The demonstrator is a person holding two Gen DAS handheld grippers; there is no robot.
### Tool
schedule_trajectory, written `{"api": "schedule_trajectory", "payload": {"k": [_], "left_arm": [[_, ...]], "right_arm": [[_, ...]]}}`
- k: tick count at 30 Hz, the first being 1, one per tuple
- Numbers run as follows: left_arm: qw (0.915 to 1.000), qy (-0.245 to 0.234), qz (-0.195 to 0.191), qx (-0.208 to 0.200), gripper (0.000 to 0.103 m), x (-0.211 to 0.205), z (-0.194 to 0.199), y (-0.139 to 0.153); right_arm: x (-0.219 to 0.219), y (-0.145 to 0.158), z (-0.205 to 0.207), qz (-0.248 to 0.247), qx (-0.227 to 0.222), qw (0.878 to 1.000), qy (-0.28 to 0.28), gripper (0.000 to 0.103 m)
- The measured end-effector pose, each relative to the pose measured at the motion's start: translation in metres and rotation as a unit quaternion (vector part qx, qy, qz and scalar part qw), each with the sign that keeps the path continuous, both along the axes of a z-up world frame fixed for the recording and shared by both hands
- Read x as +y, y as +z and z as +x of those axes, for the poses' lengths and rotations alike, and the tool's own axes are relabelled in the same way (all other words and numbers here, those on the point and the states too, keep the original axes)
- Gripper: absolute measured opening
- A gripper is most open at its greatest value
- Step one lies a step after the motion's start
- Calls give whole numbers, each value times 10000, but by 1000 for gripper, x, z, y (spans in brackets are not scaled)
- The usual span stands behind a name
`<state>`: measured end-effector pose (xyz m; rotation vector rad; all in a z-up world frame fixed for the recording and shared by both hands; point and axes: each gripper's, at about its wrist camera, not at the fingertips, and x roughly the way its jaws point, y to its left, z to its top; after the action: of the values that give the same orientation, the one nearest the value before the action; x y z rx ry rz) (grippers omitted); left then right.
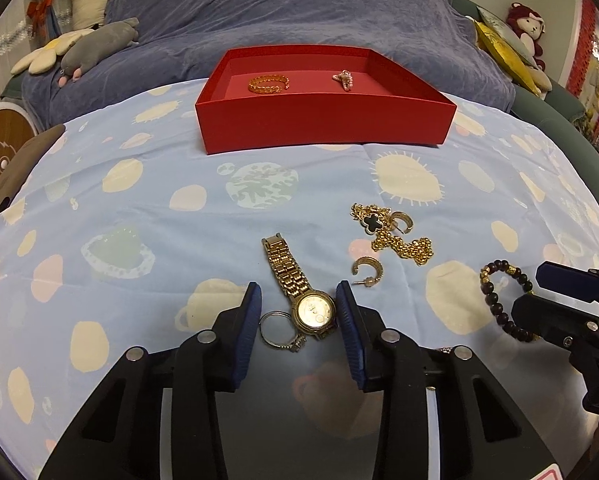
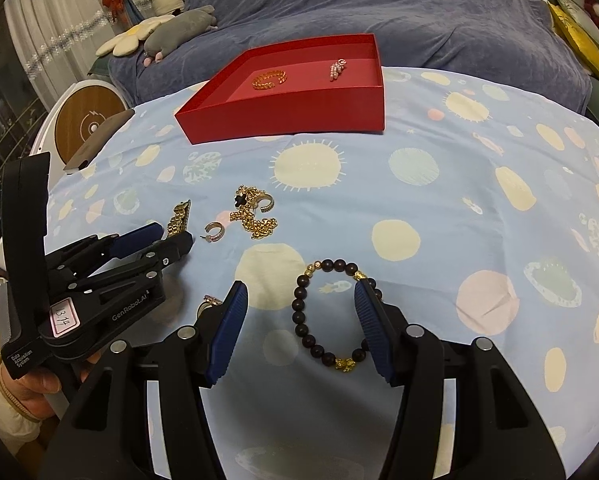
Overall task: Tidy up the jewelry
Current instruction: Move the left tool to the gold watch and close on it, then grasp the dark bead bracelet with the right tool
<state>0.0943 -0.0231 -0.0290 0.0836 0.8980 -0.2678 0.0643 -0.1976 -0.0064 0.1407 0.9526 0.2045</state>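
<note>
My left gripper (image 1: 298, 288) stands low over the spotted cloth with its blue pads astride the face of a gold watch (image 1: 313, 312) and a silver ring (image 1: 277, 330). The right pad is at the watch case, the left pad at the ring's edge, and both pieces lie flat. My right gripper (image 2: 300, 286) is open over a dark bead bracelet (image 2: 299, 305); its right pad hides the bracelet's right side and its left pad stands apart. A red box (image 1: 323, 128) at the back holds a gold chain bangle (image 1: 268, 83) and a pearl piece (image 1: 343, 79).
A gold necklace with a black clover (image 1: 399, 242) and two gold hoop earrings (image 1: 366, 267) (image 1: 402, 220) lie right of the watch. A dark flat object (image 2: 99, 136) and a round wooden-faced device (image 2: 87, 120) sit at the cloth's left edge. Plush toys (image 1: 99, 40) lie on the blue blanket behind.
</note>
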Motion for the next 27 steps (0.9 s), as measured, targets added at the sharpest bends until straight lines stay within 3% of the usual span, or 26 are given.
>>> {"api": "schedule_trajectory", "payload": {"k": [2,9,23,27], "left_arm": [[10000,-45,-66,19,20,-1,0,0],[9996,-117,-223,107,20,-5,-1,3],[9967,-33,-811,-19,20,6,-4,40],[9960,-15,-895,-6,20,9,-4,44]], "right_arm": [[-3,-1,-1,13,26,10000,-22,54],[-8,-5,-4,3,63,10000,-46,54],[-20,-18,2,58,253,9994,-222,54],[-25,-15,5,49,160,9995,-282,45]]}}
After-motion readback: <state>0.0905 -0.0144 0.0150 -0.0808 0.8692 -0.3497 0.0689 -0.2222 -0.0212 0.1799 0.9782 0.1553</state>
